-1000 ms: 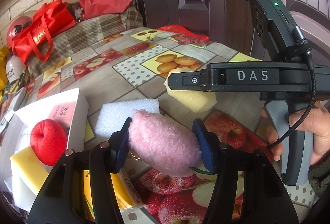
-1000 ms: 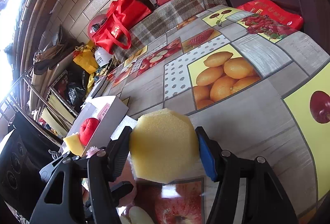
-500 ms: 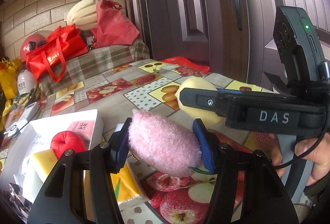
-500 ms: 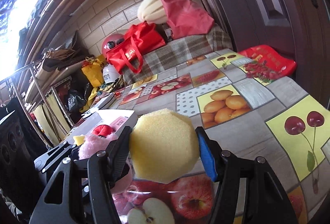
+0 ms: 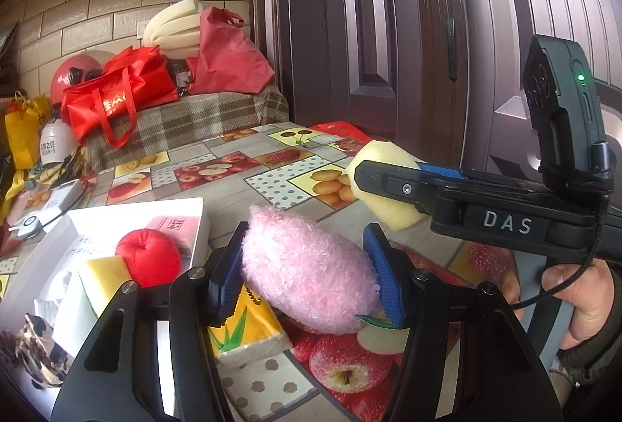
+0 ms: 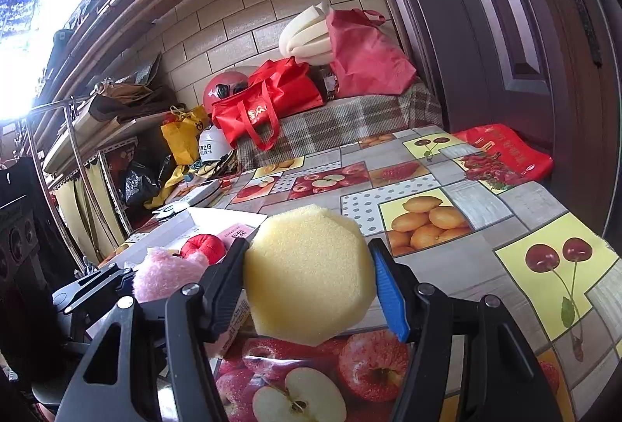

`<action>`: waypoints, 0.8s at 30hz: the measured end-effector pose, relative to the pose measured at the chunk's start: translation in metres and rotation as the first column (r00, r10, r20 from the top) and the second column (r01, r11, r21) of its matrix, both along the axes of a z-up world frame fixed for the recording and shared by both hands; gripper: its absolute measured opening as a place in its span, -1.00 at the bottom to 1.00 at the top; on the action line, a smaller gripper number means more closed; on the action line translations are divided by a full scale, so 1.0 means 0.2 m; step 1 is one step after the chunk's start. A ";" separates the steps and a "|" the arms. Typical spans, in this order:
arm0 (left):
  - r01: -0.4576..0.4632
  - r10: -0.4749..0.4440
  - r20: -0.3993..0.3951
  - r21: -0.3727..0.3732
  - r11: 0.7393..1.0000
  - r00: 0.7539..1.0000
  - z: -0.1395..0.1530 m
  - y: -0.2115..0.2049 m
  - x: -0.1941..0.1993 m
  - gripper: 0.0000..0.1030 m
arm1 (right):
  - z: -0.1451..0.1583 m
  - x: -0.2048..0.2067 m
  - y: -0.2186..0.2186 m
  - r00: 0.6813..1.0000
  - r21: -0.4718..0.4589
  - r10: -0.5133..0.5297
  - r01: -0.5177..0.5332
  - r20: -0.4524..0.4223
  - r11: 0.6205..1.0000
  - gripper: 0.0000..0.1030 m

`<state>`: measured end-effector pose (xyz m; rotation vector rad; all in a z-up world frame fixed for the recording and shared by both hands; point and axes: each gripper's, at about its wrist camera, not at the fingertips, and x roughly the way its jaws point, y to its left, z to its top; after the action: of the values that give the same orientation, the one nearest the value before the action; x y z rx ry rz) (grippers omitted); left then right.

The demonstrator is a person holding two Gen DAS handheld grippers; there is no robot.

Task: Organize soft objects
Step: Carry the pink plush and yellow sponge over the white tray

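Left gripper [image 5: 307, 276] clamped on pink plush [image 5: 307, 274], right gripper [image 6: 309, 276] on yellow sponge [image 6: 309, 274]; both held above table. White box [image 5: 194, 206] sits lower left of frame, nearer left gripper.

The letters "DAS" stand in raised grey capitals on the black body of the right gripper [image 5: 385, 185]. Printed characters show on the red bag [image 5: 112, 103], the white helmet [image 5: 54, 146] and the pink label [image 5: 177, 227] in the white box [image 5: 136, 208], all too small to read.
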<state>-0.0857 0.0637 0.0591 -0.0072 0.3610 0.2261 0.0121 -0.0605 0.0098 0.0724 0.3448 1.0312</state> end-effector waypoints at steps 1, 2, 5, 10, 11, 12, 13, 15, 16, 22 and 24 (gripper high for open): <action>0.003 -0.003 0.006 0.000 1.000 1.000 0.00 0.00 -0.02 0.13 | 0.00 -0.01 0.00 1.000 -0.003 0.000 0.000 0.007 1.000 0.21; 0.003 -0.003 0.010 0.000 1.000 1.000 0.00 0.00 -0.03 0.13 | 0.00 -0.02 0.01 1.000 -0.005 0.000 0.000 0.012 1.000 0.21; -0.001 0.002 0.018 -0.009 1.000 1.000 0.00 0.02 -0.09 0.13 | 0.00 -0.04 0.01 1.000 -0.006 0.005 -0.005 0.020 1.000 0.21; -0.024 0.025 0.026 -0.037 0.999 0.999 0.00 0.07 -0.17 0.13 | 0.01 -0.07 0.03 0.999 -0.008 0.016 -0.015 0.028 1.000 0.21; -0.029 0.030 0.028 -0.040 0.999 0.999 0.00 0.07 -0.19 0.13 | 0.01 -0.07 0.03 0.999 -0.008 0.017 -0.017 0.030 1.000 0.21; -0.035 0.037 0.028 -0.043 0.998 0.999 0.00 0.08 -0.20 0.13 | 0.01 -0.08 0.03 0.999 -0.007 0.018 -0.018 0.031 1.000 0.21; -0.044 0.045 0.031 -0.044 0.998 0.999 0.00 0.09 -0.22 0.13 | 0.01 -0.09 0.04 0.999 -0.006 0.020 -0.020 0.033 1.000 0.21; -0.055 0.057 0.035 -0.047 0.997 0.998 0.00 0.10 -0.24 0.13 | 0.01 -0.10 0.05 0.999 -0.007 0.024 -0.023 0.037 1.000 0.21; -0.060 0.062 0.034 -0.048 0.997 0.998 0.00 0.11 -0.25 0.13 | 0.01 -0.10 0.05 0.999 -0.008 0.026 -0.026 0.039 1.000 0.21; -0.083 0.086 0.039 -0.057 0.995 0.996 0.00 0.15 -0.29 0.13 | 0.02 -0.13 0.07 0.998 -0.014 0.038 -0.037 0.058 0.999 0.21; -0.089 0.091 0.040 -0.055 0.994 0.995 0.00 0.16 -0.30 0.13 | 0.02 -0.14 0.08 0.997 -0.017 0.045 -0.044 0.059 0.999 0.21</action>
<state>-0.1456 0.0948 0.0584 -0.0807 0.3251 0.3054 -0.0157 -0.0445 0.0133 0.0201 0.3018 1.0724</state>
